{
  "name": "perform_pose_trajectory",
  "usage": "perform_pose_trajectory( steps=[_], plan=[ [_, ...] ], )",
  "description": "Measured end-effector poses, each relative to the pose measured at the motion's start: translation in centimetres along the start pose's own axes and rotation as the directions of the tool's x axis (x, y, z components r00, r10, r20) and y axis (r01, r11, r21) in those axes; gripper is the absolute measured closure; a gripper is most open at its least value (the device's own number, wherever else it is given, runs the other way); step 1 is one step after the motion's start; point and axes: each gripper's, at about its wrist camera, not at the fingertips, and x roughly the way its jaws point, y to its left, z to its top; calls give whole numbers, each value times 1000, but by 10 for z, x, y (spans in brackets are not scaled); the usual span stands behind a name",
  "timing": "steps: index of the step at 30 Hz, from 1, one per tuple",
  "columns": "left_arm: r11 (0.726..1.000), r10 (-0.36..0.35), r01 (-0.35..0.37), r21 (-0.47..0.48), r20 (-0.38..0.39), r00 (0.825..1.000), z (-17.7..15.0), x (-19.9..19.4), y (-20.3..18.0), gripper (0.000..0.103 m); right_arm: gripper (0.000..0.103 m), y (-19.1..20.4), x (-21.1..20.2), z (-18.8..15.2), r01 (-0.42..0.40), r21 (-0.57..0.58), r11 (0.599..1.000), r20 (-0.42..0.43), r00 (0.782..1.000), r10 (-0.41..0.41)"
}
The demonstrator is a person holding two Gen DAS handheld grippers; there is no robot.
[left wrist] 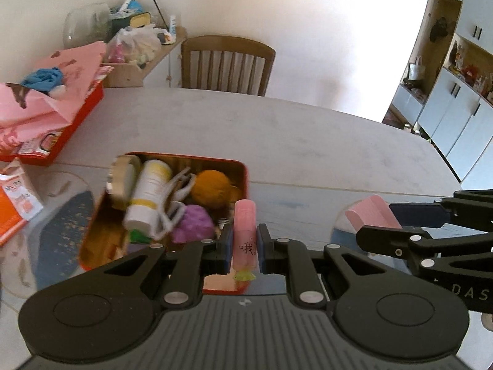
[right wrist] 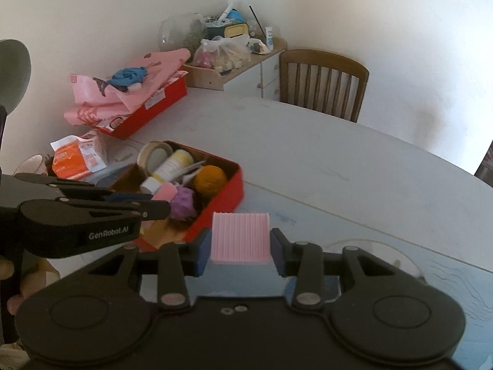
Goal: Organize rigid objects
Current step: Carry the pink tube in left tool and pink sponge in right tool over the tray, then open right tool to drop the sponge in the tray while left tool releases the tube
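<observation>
Left wrist view shows the left claw [left wrist: 244,248] clamped on a pink tube [left wrist: 245,231] above the red tin's [left wrist: 243,178] near corner, while the right claw [right wrist: 240,246] pinches a ribbed pink block [right wrist: 240,236] just right of it, both seemingly poised for dropping in.

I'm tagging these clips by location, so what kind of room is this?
Most likely a home dining area: a large pale table with a wooden slat-back chair pushed in, white storage cabinets along one wall, and household clutter on a small corner shelf.
</observation>
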Motion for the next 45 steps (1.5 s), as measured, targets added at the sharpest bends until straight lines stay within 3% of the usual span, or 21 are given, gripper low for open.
perform_pose_trajectory(
  steps=[8,19,35,45],
  plan=[
    [1000,23,-23,6,-10,1000,1,0,50,88,63,35,18,14,15,-13,1000,7,1000,-15],
    [1000,29,-28,10,-94,995,-6,31,104,88,63,53,74,32,35,1,999,-30,999,-35],
    [998,28,-17,64,-173,984,-6,77,113,87,63,64,148,45,80,-52,995,-105,991,-85],
    [997,17,-1,79,-196,980,-10,91,115,87,62,64,160,43,90,-46,995,-116,989,-95]
  ],
)
